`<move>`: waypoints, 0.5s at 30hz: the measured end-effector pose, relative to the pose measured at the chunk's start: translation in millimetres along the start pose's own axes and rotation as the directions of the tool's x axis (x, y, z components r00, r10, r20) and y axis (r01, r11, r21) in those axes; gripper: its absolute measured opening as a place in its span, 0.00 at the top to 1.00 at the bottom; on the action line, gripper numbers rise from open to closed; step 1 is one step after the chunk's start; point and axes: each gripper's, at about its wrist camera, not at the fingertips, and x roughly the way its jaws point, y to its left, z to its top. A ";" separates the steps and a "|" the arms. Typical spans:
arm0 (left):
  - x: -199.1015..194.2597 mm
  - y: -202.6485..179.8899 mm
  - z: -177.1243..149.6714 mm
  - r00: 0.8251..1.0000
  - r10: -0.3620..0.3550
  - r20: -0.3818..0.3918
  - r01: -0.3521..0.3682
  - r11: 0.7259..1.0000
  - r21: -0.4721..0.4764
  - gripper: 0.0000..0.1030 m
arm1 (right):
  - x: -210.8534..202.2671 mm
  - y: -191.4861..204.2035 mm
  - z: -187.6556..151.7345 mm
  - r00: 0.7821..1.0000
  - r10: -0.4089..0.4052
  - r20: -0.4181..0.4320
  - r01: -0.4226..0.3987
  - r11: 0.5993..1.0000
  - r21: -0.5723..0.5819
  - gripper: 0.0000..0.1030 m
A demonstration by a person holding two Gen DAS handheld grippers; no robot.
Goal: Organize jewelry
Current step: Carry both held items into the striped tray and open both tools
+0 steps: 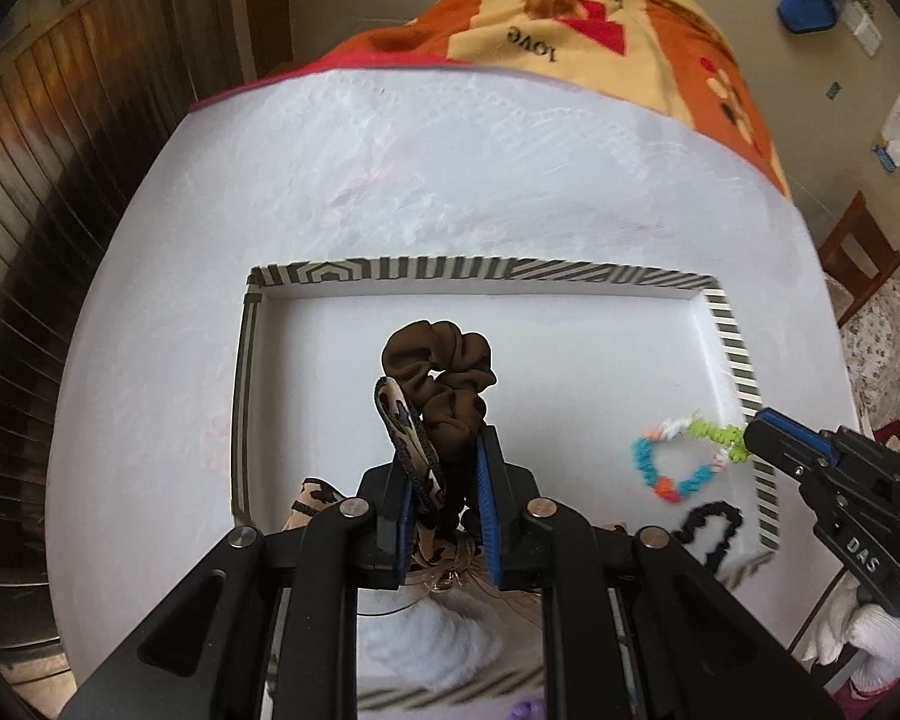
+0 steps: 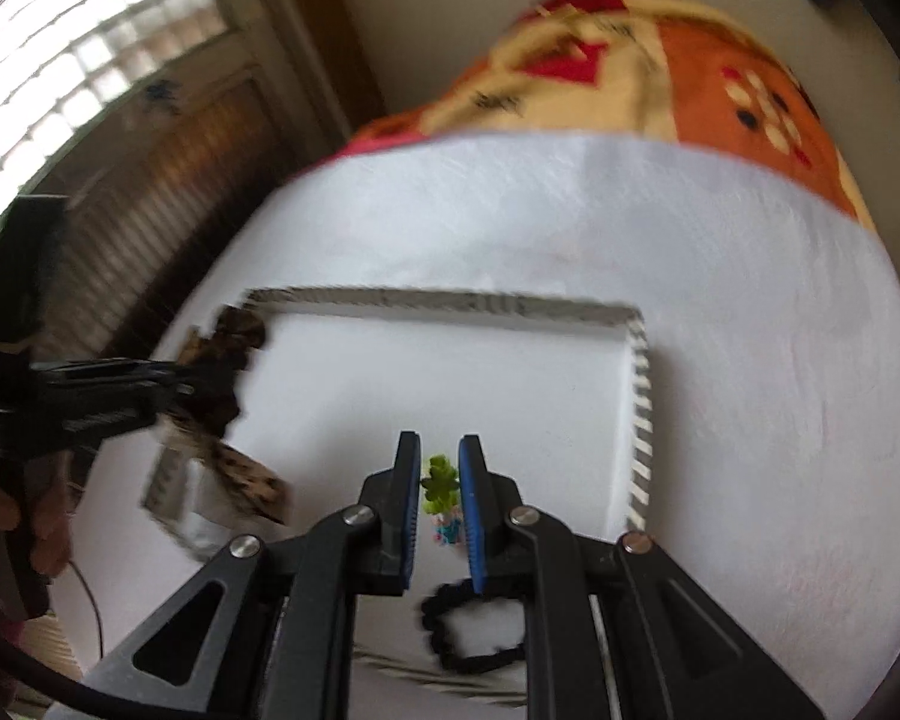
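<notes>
i see my left gripper (image 1: pixel 441 480) low in the centre of its view, pinching two hair ties at once: a brown scrunchie (image 1: pixel 444 372) and a leopard-print scrunchie (image 1: pixel 405 432), both sticking up above the fingertips over the white tray (image 1: pixel 486 273) with the striped rim. my right gripper (image 2: pixel 439 483) is pressed onto a multicoloured coil bracelet (image 1: pixel 681 459), which hangs at the right of the left view, over the tray's right rim. one black coil tie (image 2: pixel 468 630) lies on the tray just below it. behind my left fingers, bottom centre, sit a second leopard piece (image 1: pixel 315 501), some gold jewellery i can't make out, and white fluff (image 1: pixel 432 642). an orange patterned blanket (image 1: pixel 600 30) fills the top, beyond the white table cover (image 1: pixel 390 168)
</notes>
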 end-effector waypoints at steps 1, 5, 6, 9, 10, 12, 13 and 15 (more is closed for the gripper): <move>4.8 1.4 0.8 1.000 0.009 -0.005 -0.009 1.000 -0.003 0.90 | 5.9 -7.5 -2.0 1.000 -0.010 -0.015 0.010 1.000 0.015 0.87; 20.7 6.5 1.3 0.999 0.028 -0.025 -0.028 0.999 -0.017 0.90 | 20.9 -23.6 -9.8 0.998 -0.041 -0.050 0.043 0.998 0.041 0.87; 23.6 7.6 1.2 0.999 0.030 -0.030 -0.030 0.999 -0.022 0.90 | 23.2 -26.1 -11.9 0.997 -0.046 -0.055 0.048 0.998 0.045 0.87; 30.1 10.8 0.4 0.999 0.036 -0.039 -0.037 0.999 -0.036 0.90 | 26.7 -29.1 -14.7 0.997 -0.052 -0.060 0.054 0.997 0.045 0.87; 32.2 12.2 0.2 0.999 0.037 -0.040 -0.038 0.998 -0.040 0.90 | 27.4 -29.5 -14.9 0.997 -0.055 -0.058 0.058 0.997 0.044 0.87; 35.6 14.4 0.5 0.998 0.040 -0.043 -0.042 0.998 -0.050 0.90 | 28.0 -29.5 -14.2 0.997 -0.059 -0.052 0.061 0.997 0.037 0.87; 37.3 15.8 0.6 0.998 0.041 -0.044 -0.044 0.997 -0.057 0.90 | 28.6 -29.8 -13.7 0.997 -0.061 -0.047 0.063 0.997 0.036 0.87; 39.7 17.2 0.8 0.998 0.042 -0.047 -0.045 0.997 -0.063 0.90 | 31.6 -29.5 -12.7 0.997 -0.069 -0.043 0.070 0.997 0.033 0.87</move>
